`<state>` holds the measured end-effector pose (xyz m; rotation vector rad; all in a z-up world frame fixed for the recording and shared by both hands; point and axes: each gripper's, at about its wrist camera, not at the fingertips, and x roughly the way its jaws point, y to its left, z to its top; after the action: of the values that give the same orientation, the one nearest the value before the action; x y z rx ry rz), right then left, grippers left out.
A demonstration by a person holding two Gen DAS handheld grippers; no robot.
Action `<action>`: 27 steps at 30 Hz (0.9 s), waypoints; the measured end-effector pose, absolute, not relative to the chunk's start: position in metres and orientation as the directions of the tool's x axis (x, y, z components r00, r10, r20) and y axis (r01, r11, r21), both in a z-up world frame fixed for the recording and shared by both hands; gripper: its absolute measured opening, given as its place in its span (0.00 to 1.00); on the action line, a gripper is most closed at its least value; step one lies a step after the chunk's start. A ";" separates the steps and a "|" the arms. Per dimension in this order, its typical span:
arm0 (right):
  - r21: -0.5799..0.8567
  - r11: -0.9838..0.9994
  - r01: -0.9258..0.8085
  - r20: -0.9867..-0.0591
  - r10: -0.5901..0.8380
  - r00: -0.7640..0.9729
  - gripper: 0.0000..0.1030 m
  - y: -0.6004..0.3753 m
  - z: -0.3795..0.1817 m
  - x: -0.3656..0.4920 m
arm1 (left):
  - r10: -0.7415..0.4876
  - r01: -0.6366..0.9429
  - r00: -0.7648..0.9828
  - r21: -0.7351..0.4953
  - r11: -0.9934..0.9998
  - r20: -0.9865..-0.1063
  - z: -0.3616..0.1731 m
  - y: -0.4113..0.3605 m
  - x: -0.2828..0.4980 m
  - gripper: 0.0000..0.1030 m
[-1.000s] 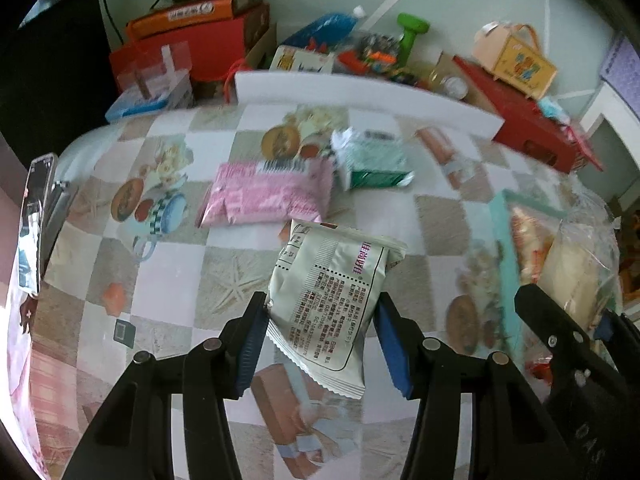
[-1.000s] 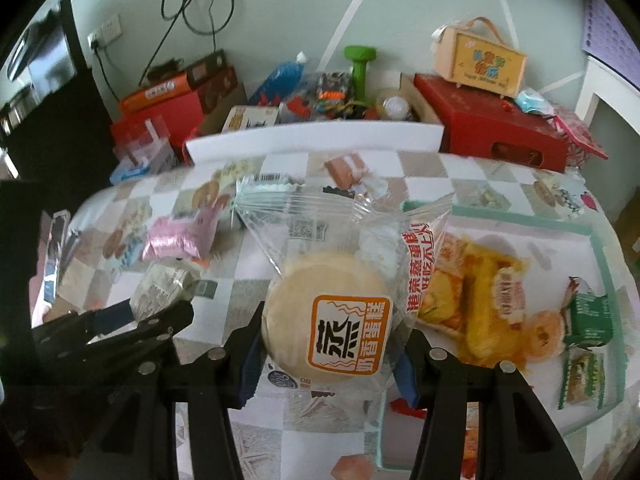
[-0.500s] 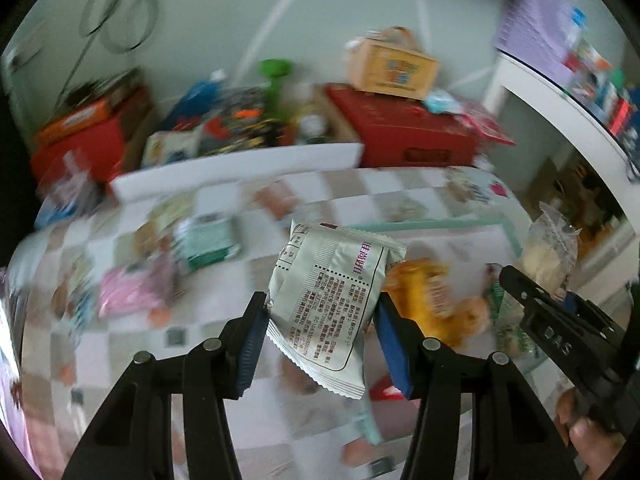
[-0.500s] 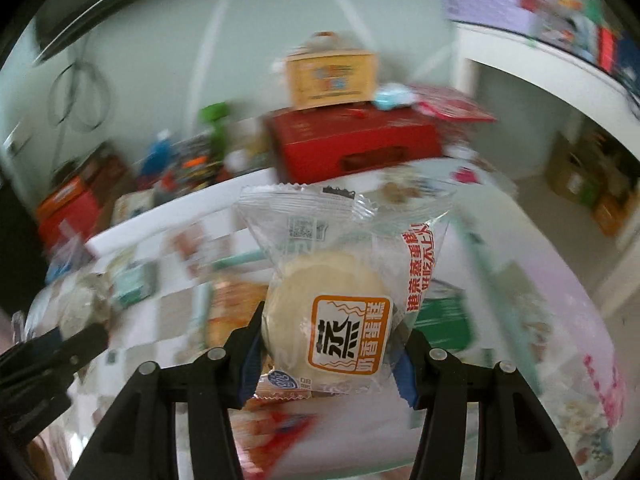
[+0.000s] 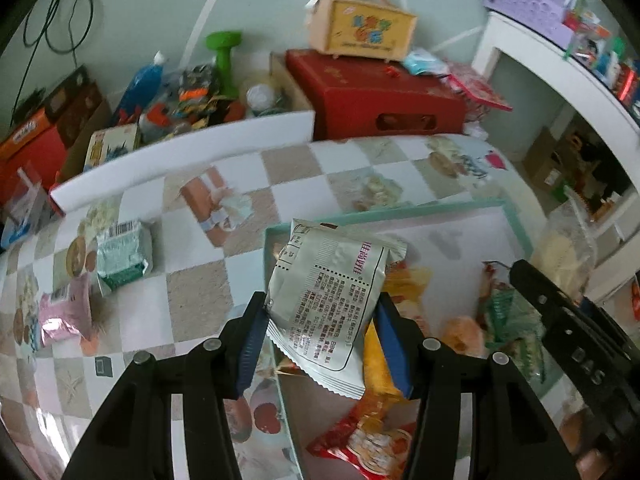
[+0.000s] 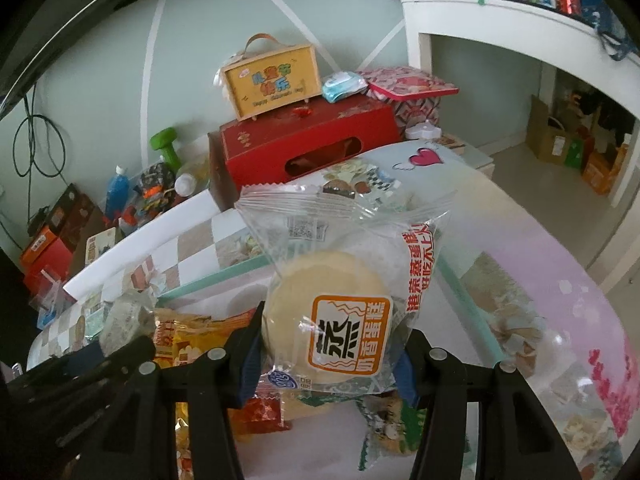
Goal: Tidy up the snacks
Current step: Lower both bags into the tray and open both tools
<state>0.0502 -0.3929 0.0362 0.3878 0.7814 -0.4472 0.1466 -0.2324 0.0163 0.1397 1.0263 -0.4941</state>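
Pinching grey packet (image 5: 328, 304): left claw (image 5: 322, 344), angled down | right claw (image 6: 326, 364): pinching cake packet (image 6: 340, 312), angled down

Tray crowded on the near side, bare toward its far half

In the left wrist view, the tray (image 5: 472, 205) held heaped snack packets (image 5: 384, 364) from 5 to 3 o'clock, while its white floor toward 1 o'clock lay bare. The desk (image 5: 200, 300) at 9 o'clock was open between a green packet (image 5: 122, 254) and a pink packet (image 5: 64, 312). At 12 o'clock a red box (image 5: 384, 100) and a white board (image 5: 180, 160) walled the far edge.
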 end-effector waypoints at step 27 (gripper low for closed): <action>0.076 0.861 0.502 -0.754 -0.280 0.594 0.71 -0.381 0.036 0.061 | -0.328 0.446 0.429 -0.118 0.887 -0.842 0.017 -0.228 0.127 0.77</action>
<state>0.0612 -0.3814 0.0359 0.2950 0.8166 -0.4623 0.1269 -0.2282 0.0174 0.1297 1.0191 -0.4847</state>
